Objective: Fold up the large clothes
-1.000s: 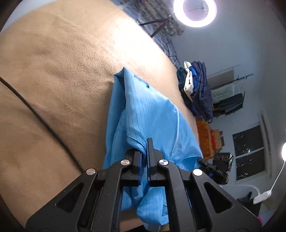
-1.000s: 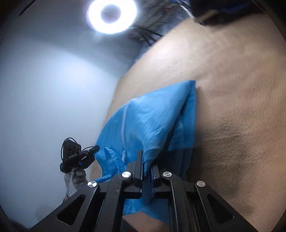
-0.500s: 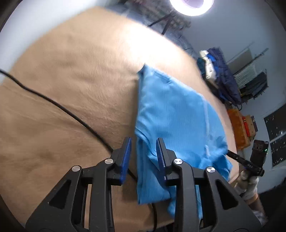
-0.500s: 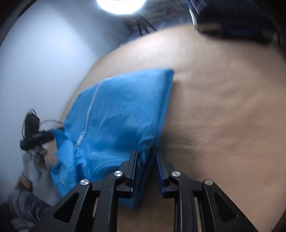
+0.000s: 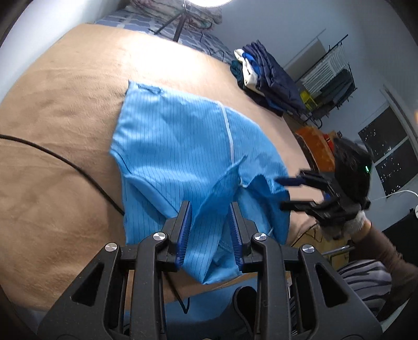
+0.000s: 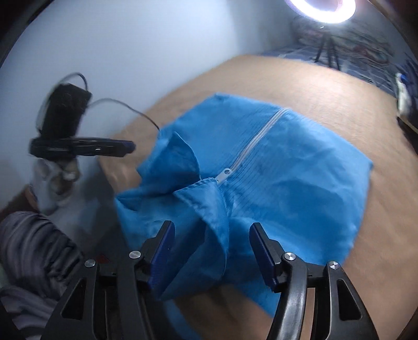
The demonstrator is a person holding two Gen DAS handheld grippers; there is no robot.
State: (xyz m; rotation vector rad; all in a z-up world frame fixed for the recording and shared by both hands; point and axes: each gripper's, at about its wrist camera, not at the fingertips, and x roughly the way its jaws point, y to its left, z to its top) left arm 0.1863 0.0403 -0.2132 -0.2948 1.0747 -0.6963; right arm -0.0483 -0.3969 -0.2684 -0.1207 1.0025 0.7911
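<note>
A blue pinstriped garment with a white zipper lies folded on the tan blanket; it also shows in the right wrist view. My left gripper is open, its jaws either side of a raised fold at the garment's near edge. My right gripper is open, jaws wide, above the collar end. The right gripper shows in the left wrist view at the garment's right edge. The left gripper shows in the right wrist view, left of the garment.
A black cable crosses the blanket and runs under the garment's left side. A pile of dark clothes sits at the far right edge. A ring light on a tripod stands beyond the blanket. The person's sleeve is at right.
Both grippers were shut on the garment, then opened and let it go. The garment dropped flat onto the blanket. Both grippers have backed off and opened wider.
</note>
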